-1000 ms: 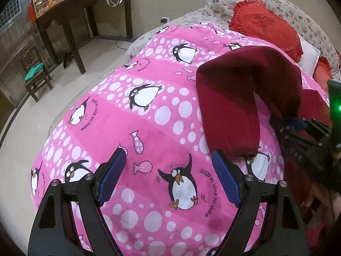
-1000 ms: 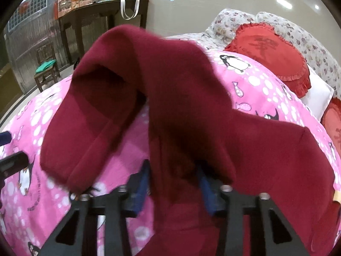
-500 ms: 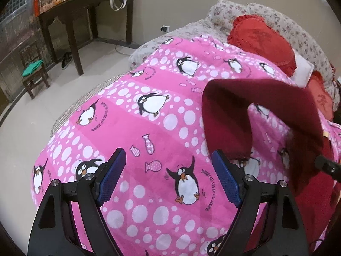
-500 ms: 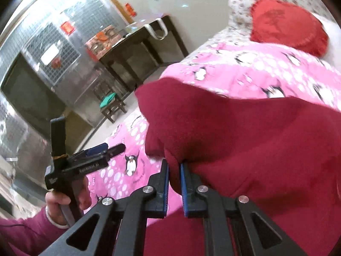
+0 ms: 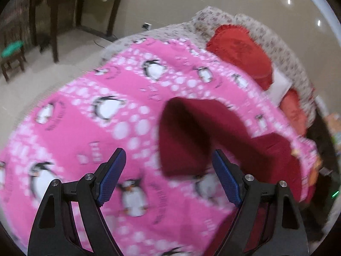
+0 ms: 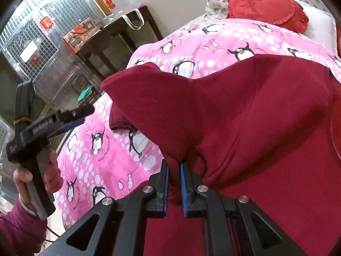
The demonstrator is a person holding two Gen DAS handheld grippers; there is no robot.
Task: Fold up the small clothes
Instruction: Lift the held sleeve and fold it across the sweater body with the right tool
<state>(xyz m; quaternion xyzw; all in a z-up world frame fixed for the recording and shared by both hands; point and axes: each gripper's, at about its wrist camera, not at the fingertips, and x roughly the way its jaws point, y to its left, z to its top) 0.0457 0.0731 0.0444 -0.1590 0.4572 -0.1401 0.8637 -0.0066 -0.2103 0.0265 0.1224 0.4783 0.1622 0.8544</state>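
Right wrist view: left gripper [image 6: 81, 115] hangs with jaws spread and empty above the pink penguin blanket [image 6: 213, 40] on the bed; right gripper [image 6: 173, 183] pinches a raised fold of the maroon garment [image 6: 245, 117], draped over the blanket.

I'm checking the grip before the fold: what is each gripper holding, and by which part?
The right gripper pinches a bunched fold of the dark red garment. The left gripper is open, holding nothing.
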